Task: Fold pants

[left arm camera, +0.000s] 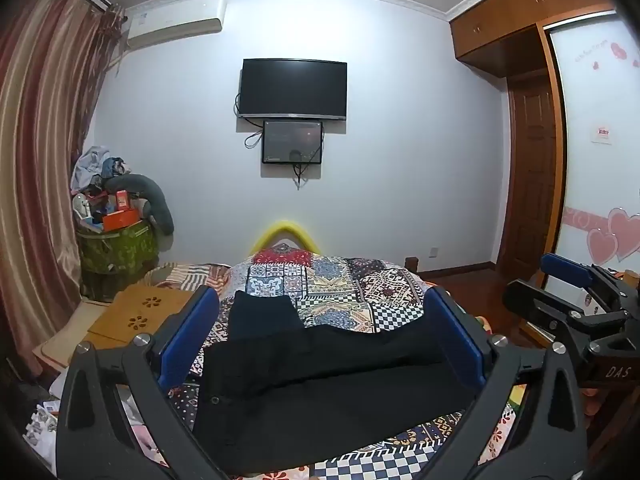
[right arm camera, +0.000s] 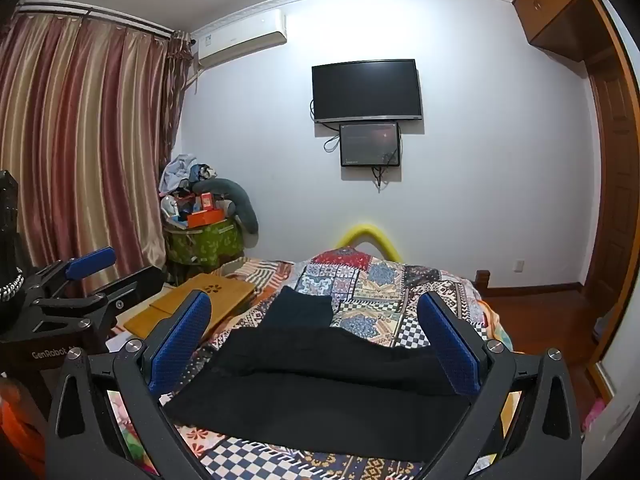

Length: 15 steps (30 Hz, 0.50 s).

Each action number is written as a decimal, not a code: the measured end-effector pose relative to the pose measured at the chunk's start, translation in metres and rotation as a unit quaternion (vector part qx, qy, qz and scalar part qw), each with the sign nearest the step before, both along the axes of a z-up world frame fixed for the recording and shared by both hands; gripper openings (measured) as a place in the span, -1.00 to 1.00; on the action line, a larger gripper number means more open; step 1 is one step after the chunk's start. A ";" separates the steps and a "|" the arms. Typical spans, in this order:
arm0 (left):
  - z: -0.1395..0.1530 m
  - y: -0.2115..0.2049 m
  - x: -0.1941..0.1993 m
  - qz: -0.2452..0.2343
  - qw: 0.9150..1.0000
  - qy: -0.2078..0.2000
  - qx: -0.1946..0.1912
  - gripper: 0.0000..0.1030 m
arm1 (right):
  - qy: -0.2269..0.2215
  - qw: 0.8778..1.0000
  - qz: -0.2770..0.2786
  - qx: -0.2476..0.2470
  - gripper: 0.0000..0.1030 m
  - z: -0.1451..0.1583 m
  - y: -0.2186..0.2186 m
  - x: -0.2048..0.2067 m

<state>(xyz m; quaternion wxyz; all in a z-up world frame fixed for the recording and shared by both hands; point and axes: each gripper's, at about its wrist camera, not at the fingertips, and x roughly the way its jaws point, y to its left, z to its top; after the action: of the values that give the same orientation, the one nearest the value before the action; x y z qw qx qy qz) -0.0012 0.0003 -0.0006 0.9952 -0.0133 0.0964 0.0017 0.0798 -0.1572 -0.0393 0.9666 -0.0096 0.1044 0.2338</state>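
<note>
Lying flat across the bed, the black pants spread sideways over a patchwork bedspread, and a smaller dark folded cloth sits at their far edge, touching them. The left hand-held gripper hovers above the pants with its blue-padded fingers spread wide and nothing between them; the pants show through the gap, below and just ahead of the fingertips. The right hand-held gripper stands equally wide open and empty, hovering over the same garment, with the dark folded cloth just beyond it. In the left wrist view the right tool appears at the right edge, beside the bed; in the right wrist view the left tool appears at the left edge.

A wooden lap tray rests on the bed's left side. Beyond the footboard's yellow padding, a white wall carries a dark television with a smaller screen below it. Striped curtains hang at left, an air conditioner above, and a cluttered green bin stands in the corner. A wooden wardrobe fills the right.
</note>
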 end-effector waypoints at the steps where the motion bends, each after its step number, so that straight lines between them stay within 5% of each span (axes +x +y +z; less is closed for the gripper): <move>1: 0.000 0.000 -0.001 0.001 1.000 0.001 -0.002 1.00 | 0.000 1.000 0.000 0.000 0.99 0.000 0.000 0.000; 4: 0.000 -0.003 0.007 -0.006 1.000 0.026 0.005 1.00 | -0.005 1.000 0.000 -0.001 0.99 -0.001 0.000 0.000; 15: 0.000 0.000 0.005 0.000 1.000 0.009 -0.003 1.00 | -0.002 1.000 -0.008 -0.003 0.99 0.001 -0.007 0.000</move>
<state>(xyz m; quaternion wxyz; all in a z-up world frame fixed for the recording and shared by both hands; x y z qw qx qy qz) 0.0038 -0.0001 -0.0006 0.9942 -0.0166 0.1058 0.0011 0.0802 -0.1646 -0.0378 0.9686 -0.0118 0.1027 0.2260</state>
